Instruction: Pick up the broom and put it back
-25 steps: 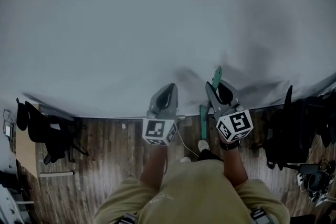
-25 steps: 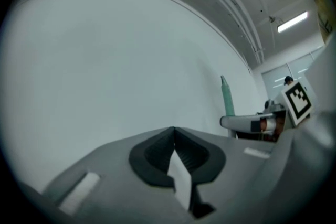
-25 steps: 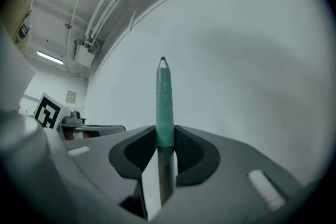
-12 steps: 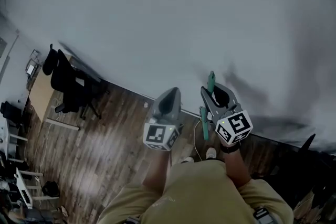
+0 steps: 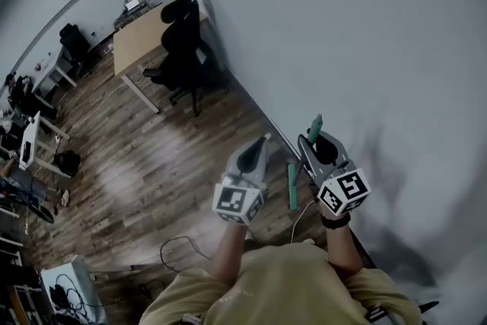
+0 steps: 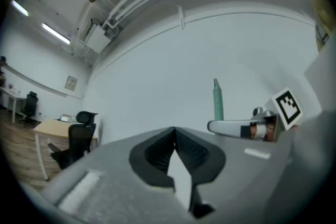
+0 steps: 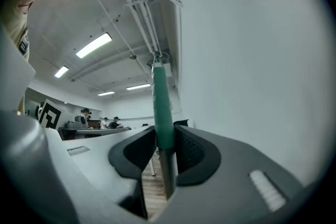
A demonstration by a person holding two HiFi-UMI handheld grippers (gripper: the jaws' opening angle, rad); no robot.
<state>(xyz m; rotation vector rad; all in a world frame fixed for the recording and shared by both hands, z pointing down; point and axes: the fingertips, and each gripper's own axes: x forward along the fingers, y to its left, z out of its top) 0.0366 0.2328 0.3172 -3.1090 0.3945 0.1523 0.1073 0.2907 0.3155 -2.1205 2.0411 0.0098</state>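
The broom shows as a green handle (image 5: 292,186) held upright, its top end (image 5: 314,125) poking above my right gripper (image 5: 310,142). In the right gripper view the pads are shut on the green handle (image 7: 160,107), which rises between the right gripper's jaws (image 7: 164,136); the brush end is hidden. My left gripper (image 5: 263,141) hangs level beside it on the left, apart from the broom. Its tips (image 6: 174,131) meet with nothing between them. The left gripper view also catches the handle (image 6: 217,102) standing out of the right gripper.
A white wall (image 5: 358,27) runs close along the right. A black office chair (image 5: 183,42) and a wooden desk (image 5: 141,38) stand against it further off. A cable (image 5: 179,247) lies on the wood floor (image 5: 152,171) near my feet. More furniture sits at the far left.
The view has swung from facing the wall to looking along it, so the room with chair and desk has come in. Both grippers turned with me; the right one keeps the handle.
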